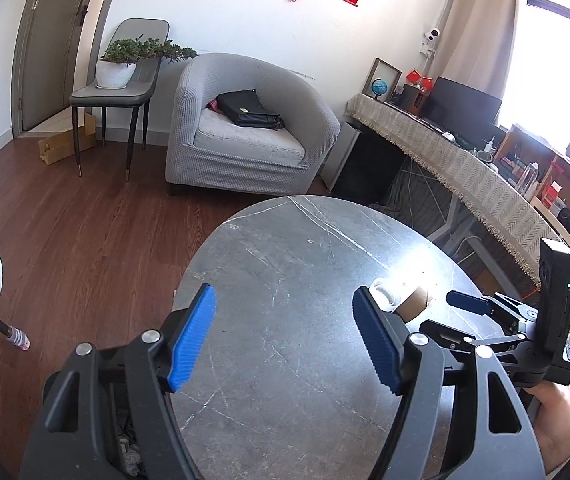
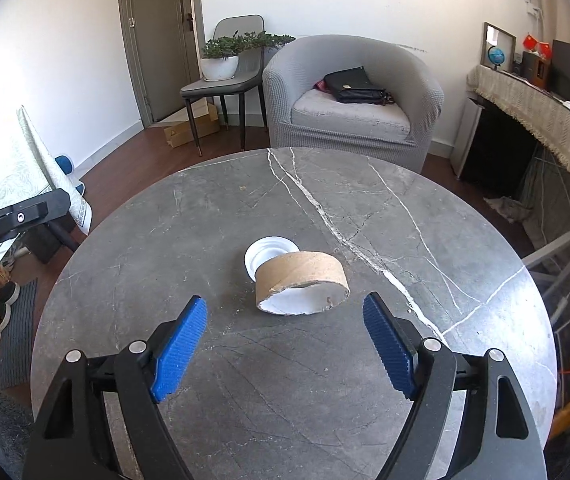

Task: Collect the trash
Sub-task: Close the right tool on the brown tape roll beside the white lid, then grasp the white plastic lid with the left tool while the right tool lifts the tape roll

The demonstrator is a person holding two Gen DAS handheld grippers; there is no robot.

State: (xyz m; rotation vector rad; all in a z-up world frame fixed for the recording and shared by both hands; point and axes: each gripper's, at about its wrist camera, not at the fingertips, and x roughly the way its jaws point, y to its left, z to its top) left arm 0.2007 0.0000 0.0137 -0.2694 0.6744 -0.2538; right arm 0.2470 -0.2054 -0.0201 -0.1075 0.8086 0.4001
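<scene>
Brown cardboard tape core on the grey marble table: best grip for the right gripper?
Pinch the brown cardboard ring across its outer wall, near the open end that faces the right gripper. It lies on its side on the grey marble table, axis towards the camera, so come in level from the near side with the open jaws straddling it.

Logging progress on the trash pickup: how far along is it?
Done: nothing that shows. In hand: nothing; the right gripper is open, lined up before the cardboard tape core and white lid on the round table. The left gripper is open too. Left: grasping both pieces and binning them.
</scene>
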